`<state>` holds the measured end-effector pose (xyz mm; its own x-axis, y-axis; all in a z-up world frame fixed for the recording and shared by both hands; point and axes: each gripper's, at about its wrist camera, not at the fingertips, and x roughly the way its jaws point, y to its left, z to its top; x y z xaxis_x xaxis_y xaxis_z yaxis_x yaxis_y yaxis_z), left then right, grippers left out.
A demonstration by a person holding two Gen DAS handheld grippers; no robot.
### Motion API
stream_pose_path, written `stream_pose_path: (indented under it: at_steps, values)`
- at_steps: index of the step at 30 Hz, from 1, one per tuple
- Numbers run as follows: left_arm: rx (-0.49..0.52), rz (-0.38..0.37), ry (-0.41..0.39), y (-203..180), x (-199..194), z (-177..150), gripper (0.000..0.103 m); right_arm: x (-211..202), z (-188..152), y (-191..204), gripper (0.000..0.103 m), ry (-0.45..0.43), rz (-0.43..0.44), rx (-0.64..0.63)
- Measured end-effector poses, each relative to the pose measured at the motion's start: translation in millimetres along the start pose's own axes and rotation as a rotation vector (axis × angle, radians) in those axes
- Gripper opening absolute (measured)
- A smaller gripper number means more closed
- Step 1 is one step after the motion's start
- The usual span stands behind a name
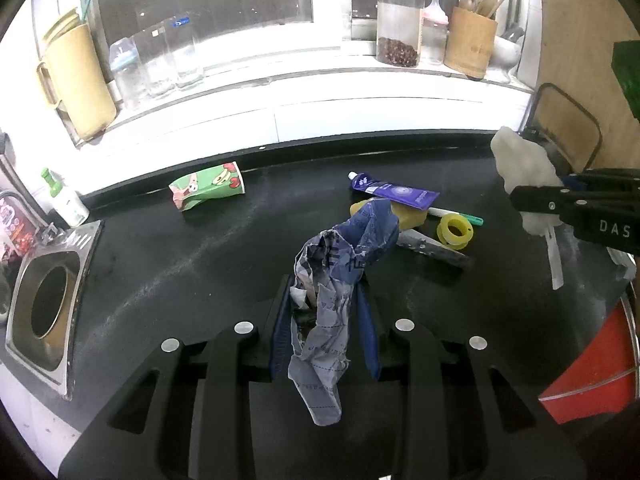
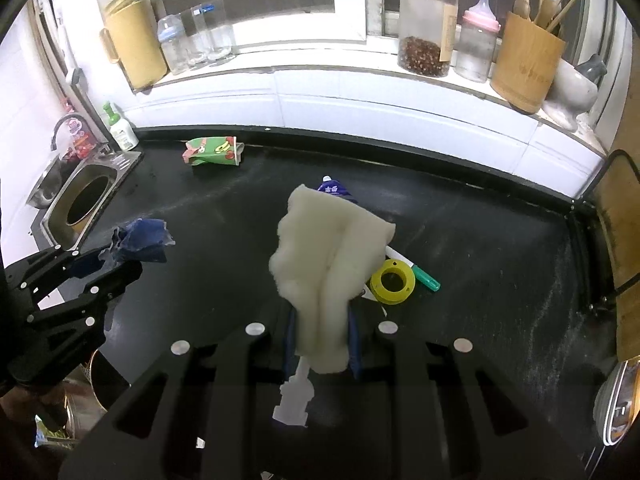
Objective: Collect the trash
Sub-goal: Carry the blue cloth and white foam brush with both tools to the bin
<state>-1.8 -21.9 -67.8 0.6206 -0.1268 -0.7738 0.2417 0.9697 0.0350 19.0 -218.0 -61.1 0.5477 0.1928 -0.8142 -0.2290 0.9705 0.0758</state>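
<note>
My left gripper (image 1: 325,300) is shut on a crumpled blue printed paper (image 1: 340,264) and holds it above the black counter (image 1: 200,256). My right gripper (image 2: 322,312) is shut on a white foam wad (image 2: 324,248), also above the counter. In the left wrist view the right gripper (image 1: 532,204) shows at the right edge with the white wad (image 1: 520,168). In the right wrist view the left gripper (image 2: 116,264) shows at the left with the blue paper (image 2: 140,240). A crushed green carton (image 1: 206,190) lies near the back wall; it also shows in the right wrist view (image 2: 212,151).
On the counter lie a purple tube (image 1: 394,191), a yellow tape spool (image 1: 455,232), a yellow block (image 1: 404,216), a green-tipped marker (image 2: 424,278) and a grey stick (image 1: 436,250). A steel sink hole (image 1: 50,308) sits at the left. Jars and bottles stand on the windowsill (image 1: 304,80).
</note>
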Motion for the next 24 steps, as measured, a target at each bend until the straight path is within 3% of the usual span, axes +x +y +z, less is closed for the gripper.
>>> stream_pose_path:
  at_steps: [7, 14, 18, 24]
  values:
    - [-0.011, 0.024, -0.010, 0, -10, -5, 0.030, -7, -3, 8, 0.021, -0.009, 0.003, -0.019]
    - [-0.087, 0.087, -0.015, 24, -23, -17, 0.030, -7, 5, 37, 0.021, -0.014, 0.036, -0.091]
    - [-0.167, 0.165, -0.007, 54, -37, -35, 0.030, 0, 12, 75, 0.021, -0.007, 0.087, -0.168]
    - [-0.316, 0.307, 0.009, 112, -71, -77, 0.030, 14, 18, 165, 0.021, 0.011, 0.207, -0.345]
